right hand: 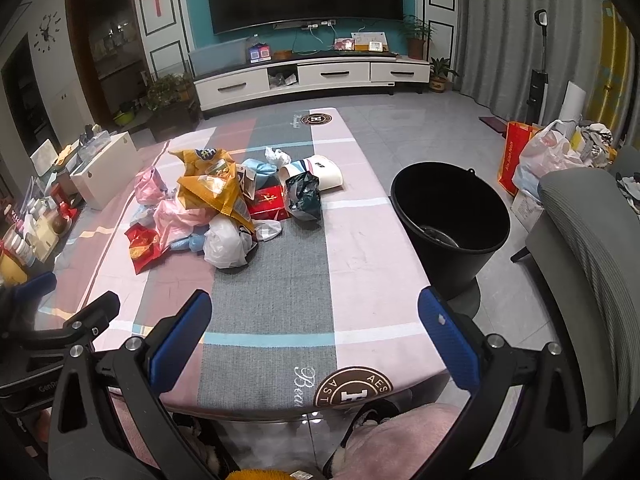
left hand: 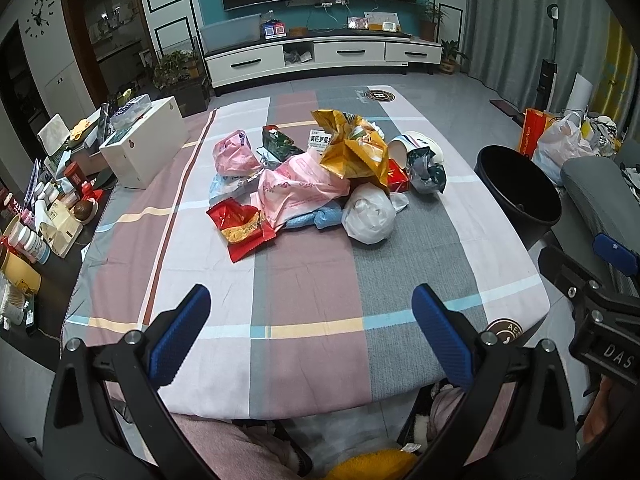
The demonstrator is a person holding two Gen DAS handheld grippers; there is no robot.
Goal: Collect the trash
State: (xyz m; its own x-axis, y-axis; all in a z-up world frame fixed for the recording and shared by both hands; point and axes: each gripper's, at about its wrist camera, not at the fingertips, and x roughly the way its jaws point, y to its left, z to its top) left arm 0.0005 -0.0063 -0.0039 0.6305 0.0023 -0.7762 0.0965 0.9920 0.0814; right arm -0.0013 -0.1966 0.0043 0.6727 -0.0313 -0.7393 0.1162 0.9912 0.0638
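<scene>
A heap of trash lies mid-table: a red snack wrapper [left hand: 240, 226] [right hand: 142, 242], pink plastic bags [left hand: 296, 190] [right hand: 176, 216], a yellow chip bag [left hand: 356, 148] [right hand: 212, 184], a white bag [left hand: 368, 214] [right hand: 224, 244], a red box [left hand: 398, 178] [right hand: 268, 202], a dark crumpled wrapper [left hand: 426, 170] [right hand: 304, 196] and a paper cup [left hand: 416, 146] [right hand: 316, 174]. A black bucket [left hand: 520, 196] [right hand: 450, 220] stands beside the table's right edge. My left gripper [left hand: 312, 336] hovers open over the near table edge, short of the heap. My right gripper [right hand: 316, 336] is open too, nothing between its fingers.
The checked tablecloth [left hand: 312, 300] [right hand: 272, 292] covers the table. A white box [left hand: 144, 148] and several bottles and jars [left hand: 28, 240] crowd the left side. A grey chair [right hand: 588, 280] and filled shopping bags [right hand: 540, 156] stand right. A TV cabinet [right hand: 312, 74] lines the far wall.
</scene>
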